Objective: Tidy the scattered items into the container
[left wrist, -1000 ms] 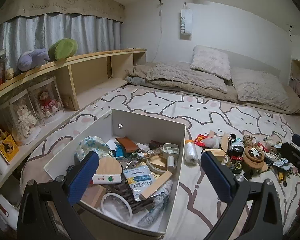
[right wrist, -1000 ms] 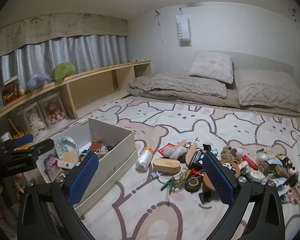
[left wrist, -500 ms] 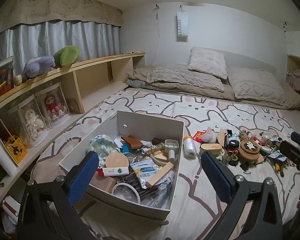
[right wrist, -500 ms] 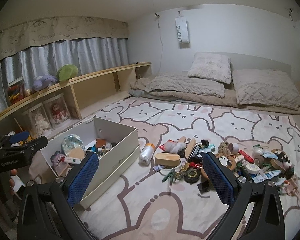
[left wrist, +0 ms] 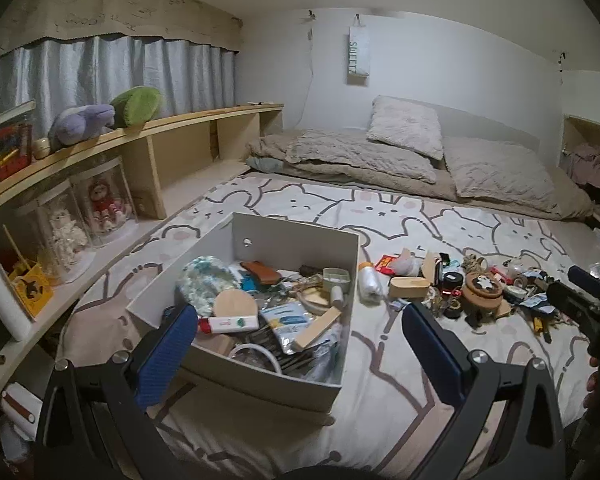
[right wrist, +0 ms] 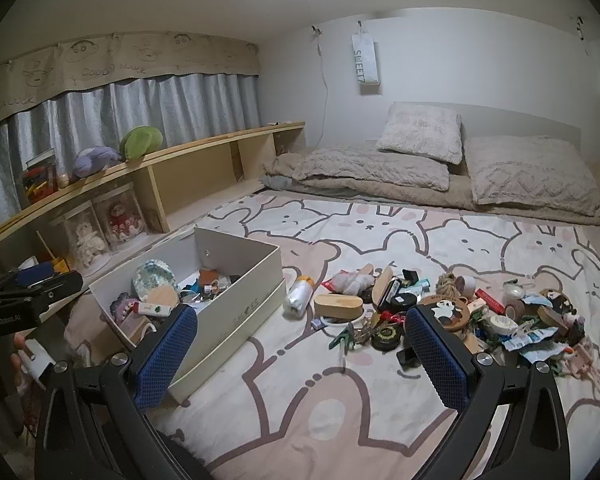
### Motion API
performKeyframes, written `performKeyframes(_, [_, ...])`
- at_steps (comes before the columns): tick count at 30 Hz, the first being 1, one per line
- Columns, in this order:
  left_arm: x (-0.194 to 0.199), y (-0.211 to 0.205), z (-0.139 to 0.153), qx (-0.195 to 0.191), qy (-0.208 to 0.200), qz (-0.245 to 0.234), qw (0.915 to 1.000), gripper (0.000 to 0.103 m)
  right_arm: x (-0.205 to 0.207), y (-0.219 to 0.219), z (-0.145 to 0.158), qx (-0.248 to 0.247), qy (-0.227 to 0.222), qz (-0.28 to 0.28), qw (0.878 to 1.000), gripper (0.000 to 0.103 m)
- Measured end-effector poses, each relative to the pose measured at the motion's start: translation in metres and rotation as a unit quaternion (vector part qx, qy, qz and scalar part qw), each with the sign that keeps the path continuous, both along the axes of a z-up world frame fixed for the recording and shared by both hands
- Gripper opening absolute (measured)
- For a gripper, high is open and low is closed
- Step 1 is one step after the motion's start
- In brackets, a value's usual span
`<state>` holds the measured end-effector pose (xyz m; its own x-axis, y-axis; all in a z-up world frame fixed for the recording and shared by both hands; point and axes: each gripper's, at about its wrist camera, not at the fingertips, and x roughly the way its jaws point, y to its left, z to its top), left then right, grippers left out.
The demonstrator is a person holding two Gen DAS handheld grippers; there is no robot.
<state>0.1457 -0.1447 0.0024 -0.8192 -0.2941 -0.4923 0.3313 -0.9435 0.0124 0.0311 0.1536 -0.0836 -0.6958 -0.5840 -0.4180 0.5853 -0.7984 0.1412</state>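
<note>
A bedroom seen from above the left gripper (left wrist: 300, 344), whose 2 blue-padded fingers (left wrist: 168, 356) are spread wide, holding nothing. Between them sits an open white box (left wrist: 260, 376) crowded with small objects on a bed sheet (left wrist: 380, 400) printed with cartoon animals. To its right lies a scattered pile of items (left wrist: 472, 292). The right gripper (left wrist: 588, 300) shows at the right edge.
</note>
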Motion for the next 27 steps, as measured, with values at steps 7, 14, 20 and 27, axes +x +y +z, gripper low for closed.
performKeyframes(7, [0.013, -0.001, -0.004, -0.030, -0.006, 0.015, 0.9994, 0.103, 0.010, -0.001, -0.002, 0.005, -0.001, 0.002, 1.000, 0.103])
performKeyframes(14, [0.024, 0.002, -0.007, -0.044, -0.005, 0.019, 0.9988, 0.103, 0.019, -0.001, -0.005, 0.010, -0.001, 0.001, 1.000, 0.103])
performKeyframes(20, [0.028, 0.007, -0.008, -0.048, -0.004, 0.014, 0.9987, 0.103, 0.025, -0.001, -0.007, 0.015, -0.001, 0.001, 1.000, 0.103])
performKeyframes(27, [0.032, 0.010, -0.009, -0.050, -0.003, 0.011, 0.9987, 0.103, 0.028, 0.002, -0.007, 0.015, -0.001, 0.000, 1.000, 0.103])
